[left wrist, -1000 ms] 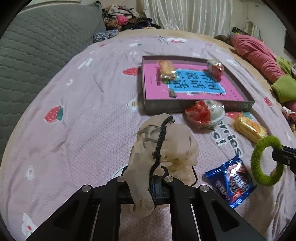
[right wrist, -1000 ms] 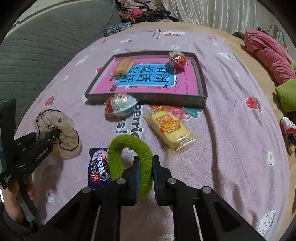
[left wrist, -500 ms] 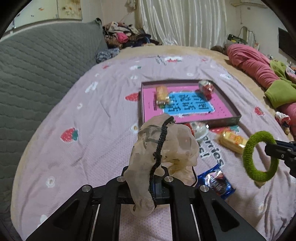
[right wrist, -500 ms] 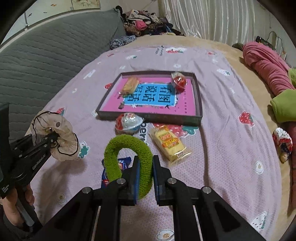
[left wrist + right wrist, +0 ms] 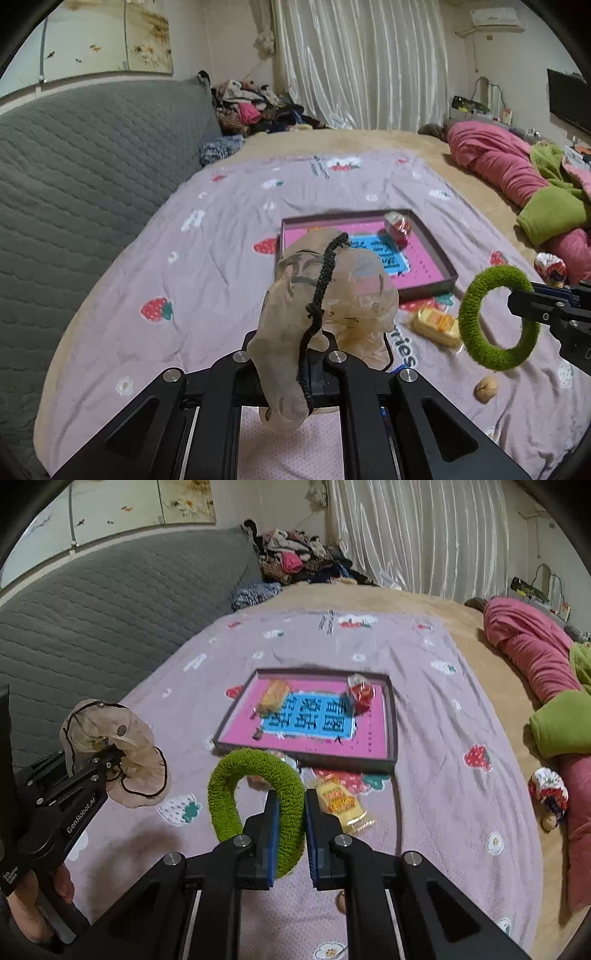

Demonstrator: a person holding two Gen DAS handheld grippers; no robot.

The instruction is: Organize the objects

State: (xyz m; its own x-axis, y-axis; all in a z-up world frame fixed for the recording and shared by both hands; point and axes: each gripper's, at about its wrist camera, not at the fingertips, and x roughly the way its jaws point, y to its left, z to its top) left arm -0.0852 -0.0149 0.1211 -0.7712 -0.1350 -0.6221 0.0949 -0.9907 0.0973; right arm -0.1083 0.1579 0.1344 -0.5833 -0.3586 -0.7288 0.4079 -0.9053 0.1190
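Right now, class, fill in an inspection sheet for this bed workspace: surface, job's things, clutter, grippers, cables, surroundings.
Surface: lilac strawberry-print bedspread, rumpled.
Job's things: shallow grey tray with pink lining holding a yellow snack cake and a red-wrapped sweet; wrapped yellow cake outside it.
Clutter: walnut-like nut; clothes pile.
Grippers: left gripper shut on beige sheer scrunchie; right gripper shut on fuzzy green hair ring.
Cables: wall cord.
Surroundings: grey quilted headboard, white curtains.
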